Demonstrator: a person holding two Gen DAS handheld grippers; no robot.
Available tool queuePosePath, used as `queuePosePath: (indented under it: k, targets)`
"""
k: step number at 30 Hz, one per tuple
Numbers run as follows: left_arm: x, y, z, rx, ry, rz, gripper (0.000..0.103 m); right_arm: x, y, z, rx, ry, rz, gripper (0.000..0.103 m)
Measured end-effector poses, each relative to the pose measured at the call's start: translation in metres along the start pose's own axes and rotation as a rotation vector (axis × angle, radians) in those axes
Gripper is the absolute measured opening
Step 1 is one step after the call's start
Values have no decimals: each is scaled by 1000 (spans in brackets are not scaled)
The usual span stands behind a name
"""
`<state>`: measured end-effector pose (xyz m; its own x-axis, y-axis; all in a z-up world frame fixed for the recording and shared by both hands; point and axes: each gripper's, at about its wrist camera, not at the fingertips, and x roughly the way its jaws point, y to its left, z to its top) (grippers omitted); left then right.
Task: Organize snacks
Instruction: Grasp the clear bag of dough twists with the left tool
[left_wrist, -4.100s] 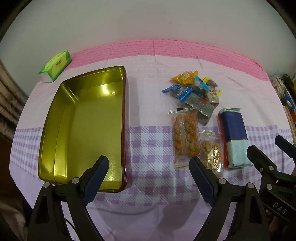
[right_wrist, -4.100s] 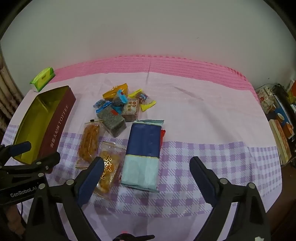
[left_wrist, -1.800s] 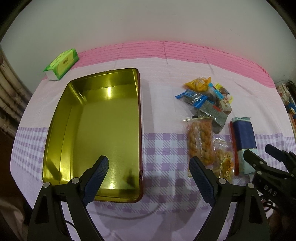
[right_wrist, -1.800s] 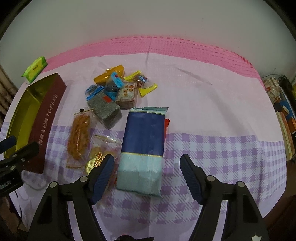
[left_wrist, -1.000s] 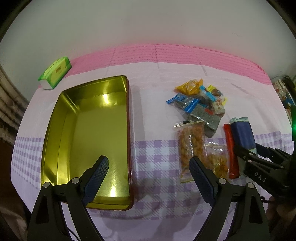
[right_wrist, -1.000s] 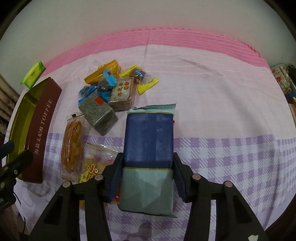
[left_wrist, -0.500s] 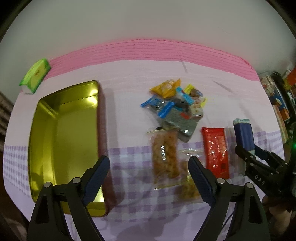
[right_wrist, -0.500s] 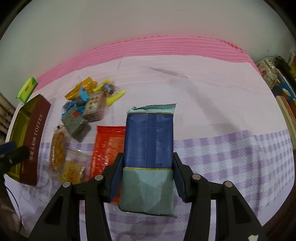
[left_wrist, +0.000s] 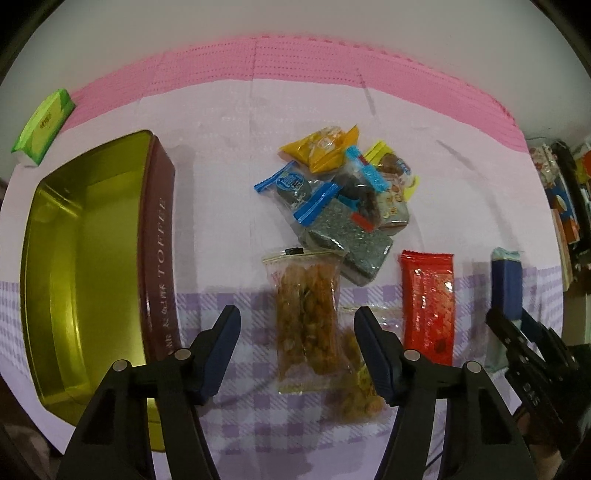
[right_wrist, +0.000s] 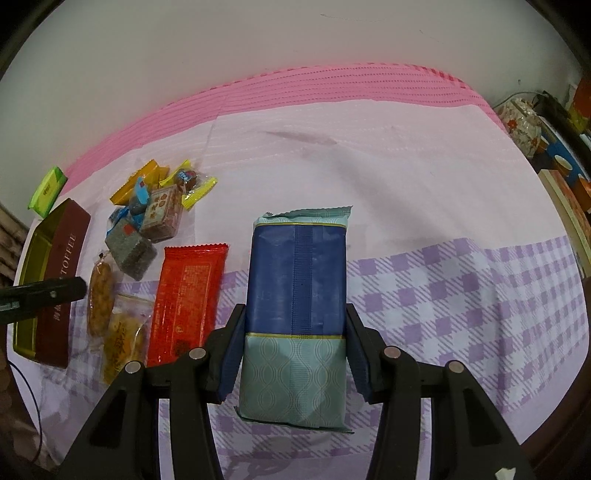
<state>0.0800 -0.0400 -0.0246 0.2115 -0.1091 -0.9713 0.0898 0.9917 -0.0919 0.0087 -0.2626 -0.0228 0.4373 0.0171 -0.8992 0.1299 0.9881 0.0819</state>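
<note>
My right gripper is shut on a blue and teal snack pack, held above the cloth; the same pack shows at the right of the left wrist view. My left gripper hovers over a clear bag of brown fried snacks, its jaws closing with the bag between them and the pads apart from it. A red packet lies flat to the right. A heap of small wrapped sweets sits behind. An open gold tin with a maroon wall stands at the left.
A green tissue pack lies at the far left corner. The table wears a pink and purple checked cloth. Books and boxes crowd a shelf off the right edge. A white wall rises behind the table.
The right gripper lifted the blue pack and carried it right, uncovering the red packet. The left gripper moved right from the tin to over the fried snack bag and its jaws narrowed.
</note>
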Motion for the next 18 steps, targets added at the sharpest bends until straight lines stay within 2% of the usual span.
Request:
queuePosePath:
  k: [13,15,18]
  targets:
    - [30,-1,-2,8,29,45,57,0,-2,-2,6,3,23,47]
    - [32,0,-4,9,33,46,48,1,-1,-2,5,3,24,47]
    - [31,1,-6,22,28,58,42,1,0,-2,6,4,23,47]
